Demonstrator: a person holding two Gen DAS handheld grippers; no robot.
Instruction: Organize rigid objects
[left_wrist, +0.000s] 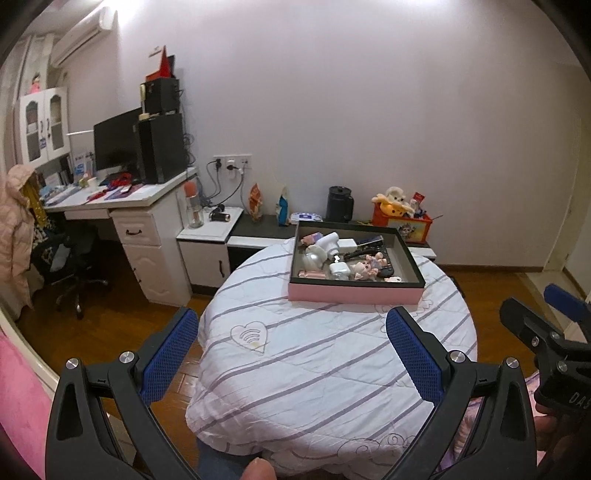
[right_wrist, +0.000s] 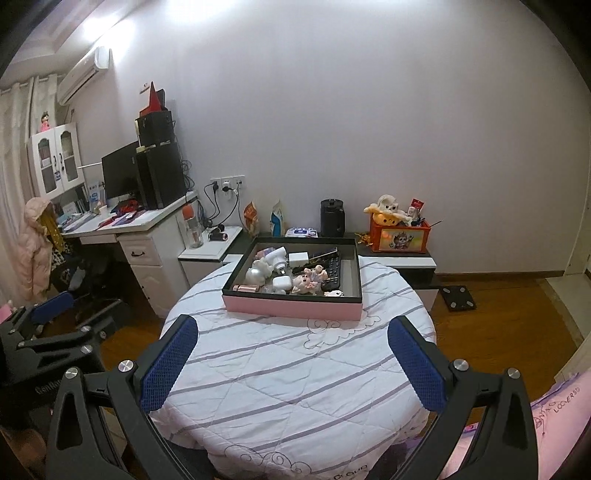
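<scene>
A pink-sided box (left_wrist: 354, 292) (right_wrist: 291, 308) with a dark rim sits at the far side of a round table covered by a white striped quilt (left_wrist: 314, 369) (right_wrist: 295, 376). Inside lie several small rigid items: a white bottle (left_wrist: 330, 240) (right_wrist: 277, 256), a white charger (right_wrist: 297, 258), a pig figurine (left_wrist: 364, 269) (right_wrist: 306, 282), a black remote (right_wrist: 332, 271). My left gripper (left_wrist: 291, 354) is open and empty, held over the near table. My right gripper (right_wrist: 293, 363) is open and empty too, short of the box.
A low black-and-white cabinet (right_wrist: 406, 264) behind the table carries a black kettle (right_wrist: 332, 218) and an orange toy box (right_wrist: 400, 234). A white desk (left_wrist: 122, 206) with monitor and computer tower stands left, an office chair (left_wrist: 70, 266) beside it. Wooden floor surrounds the table.
</scene>
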